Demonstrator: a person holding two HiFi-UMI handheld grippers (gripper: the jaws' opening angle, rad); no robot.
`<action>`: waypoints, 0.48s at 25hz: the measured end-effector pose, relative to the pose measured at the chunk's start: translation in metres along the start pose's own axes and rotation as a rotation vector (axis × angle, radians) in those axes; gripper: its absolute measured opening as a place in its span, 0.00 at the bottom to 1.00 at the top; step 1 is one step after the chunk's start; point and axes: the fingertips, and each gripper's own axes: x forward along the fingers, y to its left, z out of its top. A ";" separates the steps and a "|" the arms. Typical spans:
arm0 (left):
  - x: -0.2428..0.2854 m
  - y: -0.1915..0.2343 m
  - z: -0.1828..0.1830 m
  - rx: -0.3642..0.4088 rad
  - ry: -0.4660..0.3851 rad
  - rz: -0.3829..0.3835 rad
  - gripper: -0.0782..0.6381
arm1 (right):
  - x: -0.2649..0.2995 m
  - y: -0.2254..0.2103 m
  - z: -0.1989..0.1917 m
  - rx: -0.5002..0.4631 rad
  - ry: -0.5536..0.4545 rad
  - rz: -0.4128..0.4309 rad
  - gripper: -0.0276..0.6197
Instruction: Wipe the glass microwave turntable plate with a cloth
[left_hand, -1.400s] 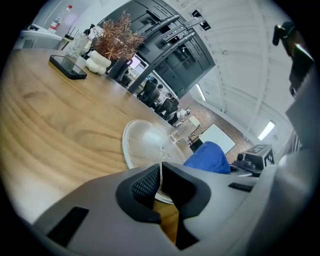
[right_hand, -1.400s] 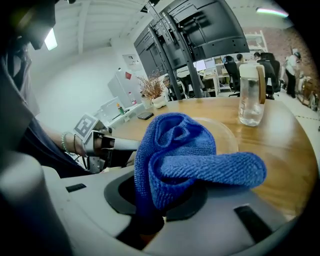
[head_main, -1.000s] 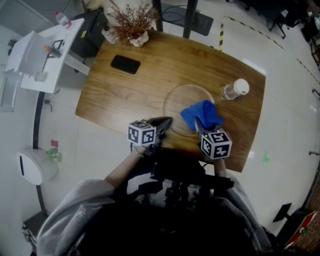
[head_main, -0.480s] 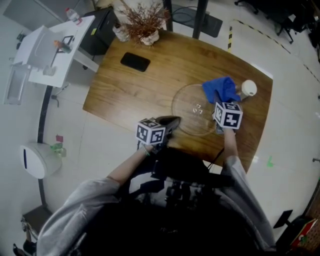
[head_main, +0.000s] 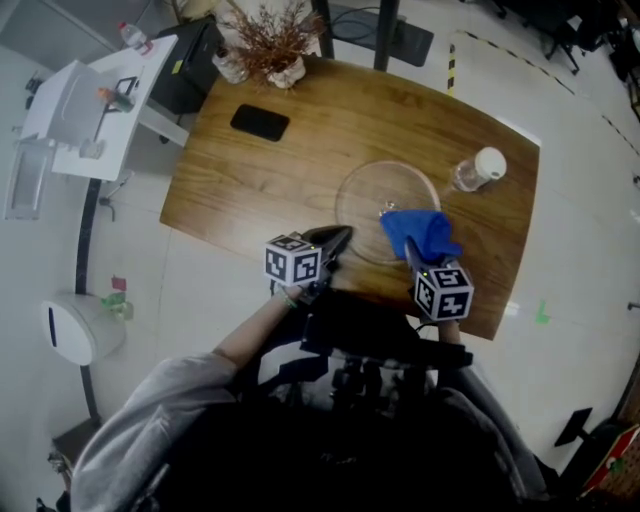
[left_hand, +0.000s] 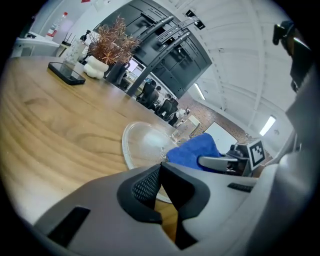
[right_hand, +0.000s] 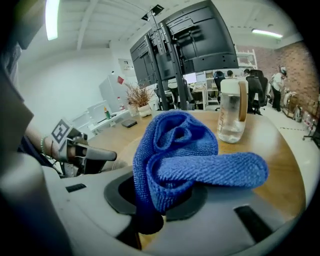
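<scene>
The round clear glass turntable plate (head_main: 370, 200) lies flat on the wooden table (head_main: 300, 160); the left gripper view also shows the plate (left_hand: 142, 142). My right gripper (head_main: 412, 255) is shut on a bunched blue cloth (head_main: 415, 232) that rests over the plate's near right rim. In the right gripper view the cloth (right_hand: 185, 155) bulges out between the jaws. My left gripper (head_main: 335, 240) sits at the plate's near left edge, jaws closed together with nothing visible between them (left_hand: 160, 172).
A clear bottle with a white cap (head_main: 475, 170) stands right of the plate. A black phone (head_main: 260, 122) lies at the far left, and a vase of dried twigs (head_main: 265, 45) stands at the back edge. A white side table (head_main: 85, 95) is left of the table.
My right gripper has swept the blue cloth from the plate's far right rim, by the bottle, back to its near right rim. The left gripper has barely moved.
</scene>
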 end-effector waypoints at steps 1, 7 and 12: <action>0.000 0.000 0.000 0.001 0.003 0.002 0.10 | -0.006 0.006 -0.006 0.001 0.008 0.018 0.18; 0.001 0.001 0.001 -0.012 0.000 0.011 0.10 | -0.030 0.037 -0.037 -0.011 0.059 0.125 0.18; 0.003 0.001 -0.001 0.011 0.009 0.020 0.10 | -0.031 0.034 -0.039 -0.030 0.056 0.125 0.18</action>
